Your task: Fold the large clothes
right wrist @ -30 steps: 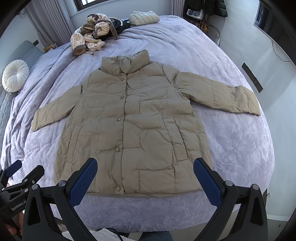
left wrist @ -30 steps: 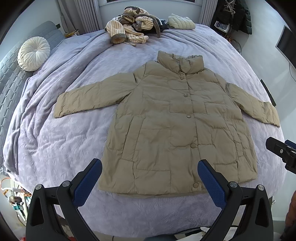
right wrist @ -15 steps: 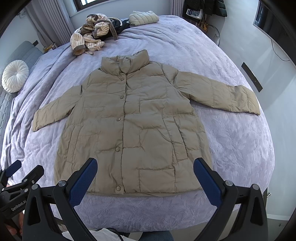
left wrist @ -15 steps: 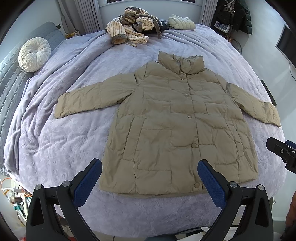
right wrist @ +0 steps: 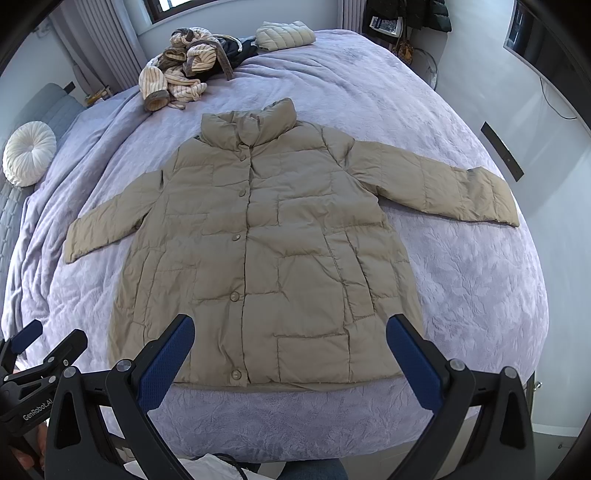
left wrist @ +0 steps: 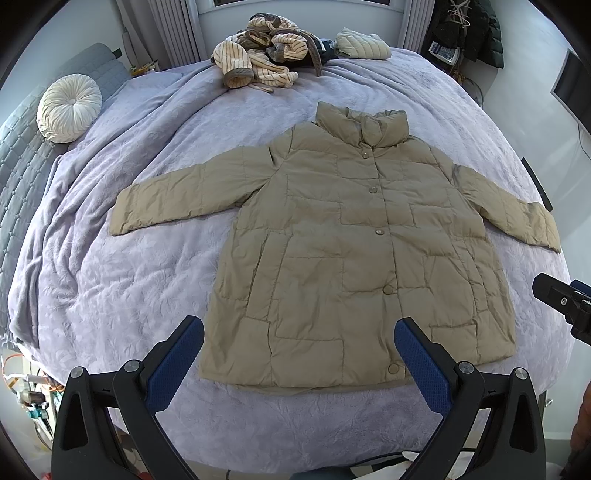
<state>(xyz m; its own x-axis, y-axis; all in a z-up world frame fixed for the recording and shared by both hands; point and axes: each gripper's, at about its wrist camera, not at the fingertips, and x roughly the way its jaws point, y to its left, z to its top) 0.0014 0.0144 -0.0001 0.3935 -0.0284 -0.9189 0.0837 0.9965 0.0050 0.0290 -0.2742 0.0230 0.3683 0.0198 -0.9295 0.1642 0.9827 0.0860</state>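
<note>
A khaki quilted jacket (left wrist: 351, 251) lies flat and buttoned, front up, on the lavender bed (left wrist: 122, 280), sleeves spread to both sides and collar toward the far end. It also shows in the right wrist view (right wrist: 266, 251). My left gripper (left wrist: 299, 354) is open and empty, held above the bed's near edge in front of the jacket's hem. My right gripper (right wrist: 291, 350) is open and empty, also above the hem. Each gripper shows at the edge of the other's view, the right one (left wrist: 561, 302) and the left one (right wrist: 33, 354).
A heap of striped and brown clothes (left wrist: 262, 62) and a folded pale quilted garment (left wrist: 362, 44) lie at the bed's far end. A round white cushion (left wrist: 68, 107) sits at the far left on a grey quilted headboard. Dark coats (left wrist: 476, 29) hang at the far right.
Both grippers have stayed open and nearly still. The view has crept slightly, and the jacket has not moved.
</note>
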